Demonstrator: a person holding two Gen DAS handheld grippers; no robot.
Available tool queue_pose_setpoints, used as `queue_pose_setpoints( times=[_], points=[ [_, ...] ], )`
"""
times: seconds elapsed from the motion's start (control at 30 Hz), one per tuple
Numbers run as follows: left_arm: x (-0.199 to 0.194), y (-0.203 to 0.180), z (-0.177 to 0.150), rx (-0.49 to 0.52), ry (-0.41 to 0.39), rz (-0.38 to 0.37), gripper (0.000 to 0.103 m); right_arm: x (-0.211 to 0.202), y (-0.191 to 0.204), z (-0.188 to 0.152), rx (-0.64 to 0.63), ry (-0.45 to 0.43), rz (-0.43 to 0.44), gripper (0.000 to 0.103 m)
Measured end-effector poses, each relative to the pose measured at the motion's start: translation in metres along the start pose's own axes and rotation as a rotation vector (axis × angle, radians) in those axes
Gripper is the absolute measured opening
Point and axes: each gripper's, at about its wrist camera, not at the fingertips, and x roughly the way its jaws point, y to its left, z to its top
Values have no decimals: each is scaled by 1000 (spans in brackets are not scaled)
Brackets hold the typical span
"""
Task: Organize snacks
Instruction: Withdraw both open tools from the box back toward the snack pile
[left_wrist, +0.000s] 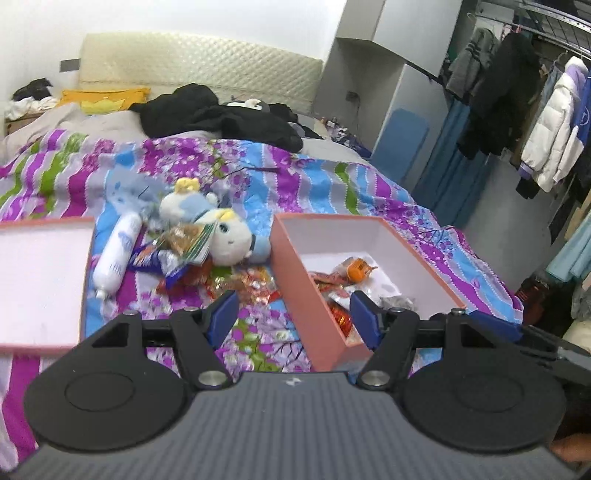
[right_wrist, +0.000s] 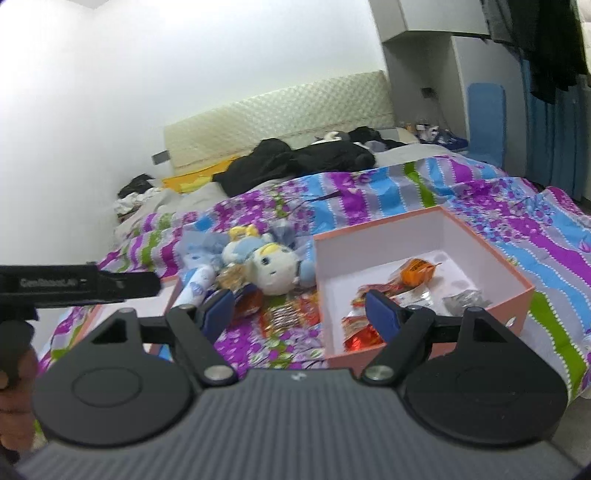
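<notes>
The left gripper (left_wrist: 291, 317) hangs just above the bedspread (left_wrist: 258, 184), its blue fingers spread wide with nothing between them; its right finger sits over the near wall of the pink box (left_wrist: 295, 254). The right gripper (right_wrist: 301, 314) is the same — fingers apart, empty, its right finger above the box's open top.

The box (right_wrist: 491, 254) lies open on the bed and already holds a few snacks: an orange packet (left_wrist: 356, 267) toward the back, red wrappers (right_wrist: 360, 332) at the near end and a silvery packet (right_wrist: 463, 297) by the right wall. That part of the job looks done, though the box is far from full.

More remains outside. Just left of the box a loose heap of snacks (left_wrist: 184, 254) lies on the bedspread — shiny red and gold wrappers, a blue packet, a clear bag of something brown — along with a white tube-shaped pack (left_wrist: 116, 254). A plush toy (left_wrist: 221, 229) lies against the heap, partly over it. The box's lid (left_wrist: 40, 280) rests upside down further left, well apart from the box.

By this showing the task is perhaps a third of the way along: most of the heap has yet to go into the box, and the lid is not yet on.
</notes>
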Motion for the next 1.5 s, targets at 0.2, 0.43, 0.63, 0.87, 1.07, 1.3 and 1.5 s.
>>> queue_pose_setpoints(
  times=[0.2,0.43,0.63,0.87,1.07,1.3,1.5],
  points=[
    [-10,1,-42,3,26,35,73,-1,14,-31,-44,58,39,80],
    [-7,20,-63,-16,50,80,73,3,17,-52,-60,80,47,80],
    [4,37,-65,-49,66,103,78,16,23,-55,-70,75,5,80],
    [26,60,-61,-75,87,133,82,41,31,-58,-90,113,37,80],
    [56,87,-53,-94,114,159,82,71,48,-61,-171,134,60,80],
    [107,120,-41,-99,134,185,82,122,67,-62,-275,133,55,80],
    [164,154,-30,-111,147,166,82,189,79,-69,-337,165,35,79]
  ],
)
